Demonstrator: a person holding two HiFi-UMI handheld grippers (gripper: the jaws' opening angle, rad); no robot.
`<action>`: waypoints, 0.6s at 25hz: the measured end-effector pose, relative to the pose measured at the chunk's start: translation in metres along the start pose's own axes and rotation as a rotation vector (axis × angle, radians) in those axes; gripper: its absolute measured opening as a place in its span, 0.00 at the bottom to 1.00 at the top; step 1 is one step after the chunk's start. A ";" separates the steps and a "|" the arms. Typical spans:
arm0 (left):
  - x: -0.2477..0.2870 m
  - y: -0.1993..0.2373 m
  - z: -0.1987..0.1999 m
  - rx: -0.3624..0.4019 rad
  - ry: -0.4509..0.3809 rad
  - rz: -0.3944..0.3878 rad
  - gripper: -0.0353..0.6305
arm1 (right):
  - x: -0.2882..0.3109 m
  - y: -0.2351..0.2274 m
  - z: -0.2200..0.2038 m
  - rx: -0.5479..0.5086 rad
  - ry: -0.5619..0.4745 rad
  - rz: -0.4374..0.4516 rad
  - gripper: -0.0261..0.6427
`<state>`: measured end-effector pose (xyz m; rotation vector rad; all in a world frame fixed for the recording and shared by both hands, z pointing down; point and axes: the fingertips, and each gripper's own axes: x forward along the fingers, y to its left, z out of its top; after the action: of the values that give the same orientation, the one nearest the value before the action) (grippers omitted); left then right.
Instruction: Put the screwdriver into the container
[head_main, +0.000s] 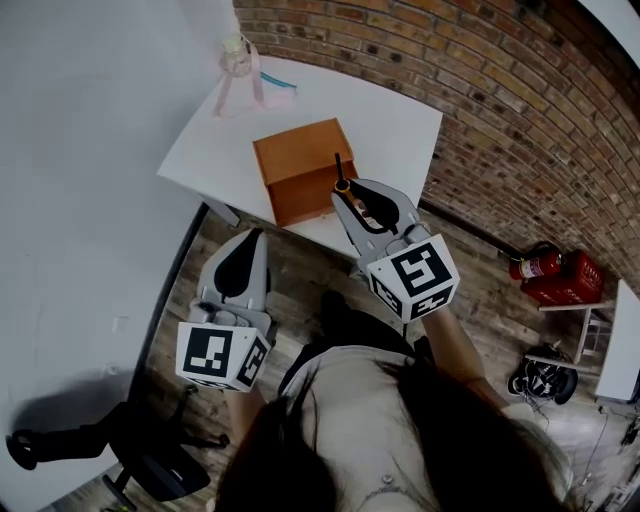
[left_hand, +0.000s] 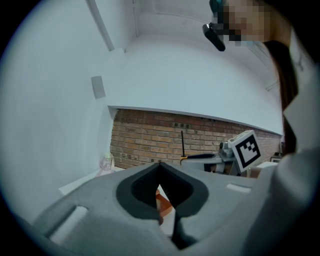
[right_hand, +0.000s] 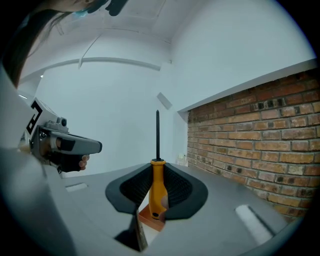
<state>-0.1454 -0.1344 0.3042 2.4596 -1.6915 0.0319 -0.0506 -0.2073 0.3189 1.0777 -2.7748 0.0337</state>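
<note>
An orange wooden container (head_main: 298, 163), open at the top, stands on the white table (head_main: 395, 115) near its front edge. My right gripper (head_main: 345, 192) hovers just right of the container's front corner, shut on the screwdriver. The orange handle (right_hand: 158, 189) is clamped between the pads and the black shaft (right_hand: 157, 134) points straight out past the jaws. The shaft (head_main: 338, 165) lies over the container's right side. My left gripper (head_main: 252, 238) is shut and empty, below the table's edge over the floor. A bit of the container (left_hand: 163, 201) shows through its jaws.
A clear bottle (head_main: 237, 52) with a pink strap sits at the table's far left corner. A brick wall (head_main: 480, 90) runs along the right. A red fire extinguisher (head_main: 538, 263) and a red box (head_main: 575, 278) are on the floor at the right. A black chair base (head_main: 60, 440) is at the lower left.
</note>
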 end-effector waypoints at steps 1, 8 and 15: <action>0.003 0.002 0.000 -0.002 0.003 0.002 0.06 | 0.004 -0.003 -0.002 -0.003 0.005 0.004 0.16; 0.024 0.014 -0.004 -0.011 0.020 0.015 0.06 | 0.030 -0.021 -0.016 -0.023 0.043 0.026 0.16; 0.041 0.027 -0.008 -0.021 0.030 0.040 0.06 | 0.057 -0.035 -0.036 -0.073 0.096 0.058 0.16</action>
<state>-0.1548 -0.1805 0.3192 2.3986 -1.7199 0.0549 -0.0633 -0.2687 0.3621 0.9524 -2.6990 -0.0093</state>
